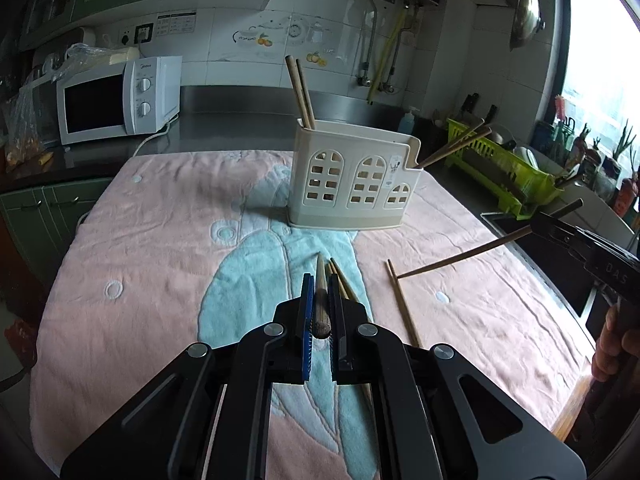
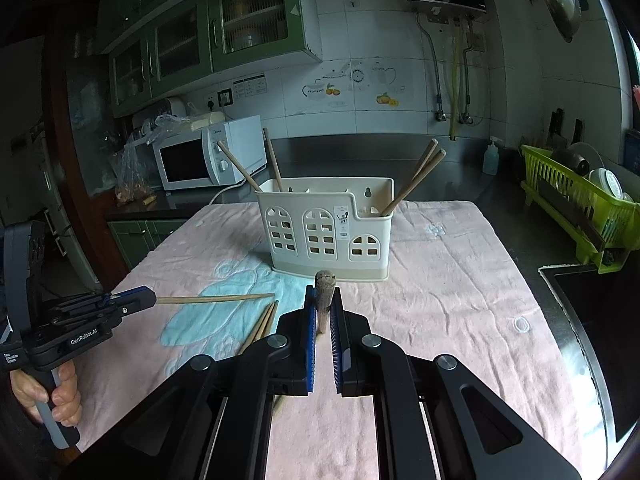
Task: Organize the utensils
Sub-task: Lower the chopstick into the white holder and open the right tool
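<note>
Left gripper (image 1: 320, 300) is clamped on a chopstick (image 1: 321, 280) near its thick end, over the towel (image 1: 160, 240), with the holder (image 1: 354, 184) farther back. Right gripper (image 2: 323, 308) is pinching another chopstick (image 2: 322, 292) the same way. They look light, stiff and smooth, so I'd grip near the fat end or they'll swivel.

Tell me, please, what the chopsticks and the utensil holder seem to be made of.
The chopsticks look like bamboo or wood: matte tan, with a rough fibrous cut end. The utensil holder seems to be moulded plastic: smooth cream walls with clean window-shaped cutouts and a slight sheen.
</note>
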The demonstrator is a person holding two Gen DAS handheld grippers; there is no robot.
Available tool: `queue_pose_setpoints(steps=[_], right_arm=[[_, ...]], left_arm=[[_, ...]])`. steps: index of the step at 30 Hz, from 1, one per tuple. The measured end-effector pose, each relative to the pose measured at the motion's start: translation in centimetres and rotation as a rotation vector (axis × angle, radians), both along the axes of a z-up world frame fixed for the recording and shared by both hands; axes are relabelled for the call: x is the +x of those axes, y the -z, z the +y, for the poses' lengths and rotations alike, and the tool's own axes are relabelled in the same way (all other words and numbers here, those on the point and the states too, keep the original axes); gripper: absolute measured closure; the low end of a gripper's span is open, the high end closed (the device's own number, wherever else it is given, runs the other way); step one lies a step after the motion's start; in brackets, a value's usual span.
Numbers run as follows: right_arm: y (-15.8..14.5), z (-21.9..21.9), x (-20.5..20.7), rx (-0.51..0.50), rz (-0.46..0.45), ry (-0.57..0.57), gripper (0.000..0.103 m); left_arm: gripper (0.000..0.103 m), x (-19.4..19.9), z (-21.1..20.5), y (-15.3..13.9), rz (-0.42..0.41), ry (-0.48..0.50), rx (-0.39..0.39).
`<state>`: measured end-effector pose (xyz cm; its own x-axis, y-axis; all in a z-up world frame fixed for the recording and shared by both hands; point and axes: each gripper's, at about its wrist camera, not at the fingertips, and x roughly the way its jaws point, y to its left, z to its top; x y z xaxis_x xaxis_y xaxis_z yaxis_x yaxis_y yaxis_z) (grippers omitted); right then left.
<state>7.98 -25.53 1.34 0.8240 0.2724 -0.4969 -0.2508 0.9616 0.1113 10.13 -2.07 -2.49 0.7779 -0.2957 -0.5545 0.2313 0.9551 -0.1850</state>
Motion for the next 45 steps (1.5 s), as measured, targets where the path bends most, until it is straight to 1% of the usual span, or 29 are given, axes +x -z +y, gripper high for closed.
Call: queue_pose_setpoints(steps=[6, 10, 14, 18, 20, 24, 26, 28, 30, 33, 36, 40, 45], right_arm=[[-2.6, -0.8, 1.9, 0.018, 0.002, -0.051, 0.096], [-5.5, -1.5, 3.5, 0.021, -0.006, -0.082, 0.096], [-8.3, -2.4, 4.7, 0.005, -0.036, -0.081, 0.096], [-10.8, -3.4, 6.1, -0.006, -0.049, -0.081, 0.096], [-11.8, -3.6, 6.7, -0.021, -0.059, -0.075, 0.096], [-13.2, -4.3, 8.1, -0.033, -0.074, -0.053, 0.096], [-13.5, -4.5, 8.9, -0.030, -0.077, -0.051, 0.096], [-13.7, -4.6, 9.7, -0.032, -0.074, -0.048, 0.096], [-13.6, -4.8, 10.6, -0.032, -0.062, -0.045, 0.096], [-13.2, -4.9, 12.2, -0.038, -0.038, -0.038, 0.096], [-12.3, -4.9, 13.9, -0.033, 0.007, -0.045, 0.096], [-11.0, -4.1, 15.6, -0.046, 0.055, -0.051, 0.096], [-9.6, -3.7, 17.1, -0.043, 0.096, -0.052, 0.096]], left_arm=[[0.098, 1.5, -0.5, -2.8, -0.040, 0.028, 0.014], [0.098, 3.0, -0.6, -5.2, -0.057, 0.048, 0.010], [0.098, 4.5, -1.0, -8.2, -0.096, 0.064, 0.019], [0.098, 5.8, -1.6, -11.7, -0.153, 0.071, 0.015], [0.098, 6.2, -1.9, -13.6, -0.195, 0.068, 0.010], [0.098, 7.3, -2.6, -17.1, -0.274, 0.044, 0.013], [0.098, 8.2, -3.1, -18.1, -0.287, 0.035, 0.016], [0.098, 9.5, -3.7, -18.6, -0.284, 0.020, 0.033], [0.098, 11.2, -3.9, -18.5, -0.259, 0.005, 0.039], [0.098, 13.5, -4.3, -18.0, -0.215, -0.007, 0.051], [0.098, 15.4, -4.6, -17.0, -0.167, -0.009, 0.056], [0.098, 17.3, -4.5, -15.7, -0.110, -0.004, 0.044], [0.097, 18.5, -4.4, -14.4, -0.082, -0.007, 0.041]])
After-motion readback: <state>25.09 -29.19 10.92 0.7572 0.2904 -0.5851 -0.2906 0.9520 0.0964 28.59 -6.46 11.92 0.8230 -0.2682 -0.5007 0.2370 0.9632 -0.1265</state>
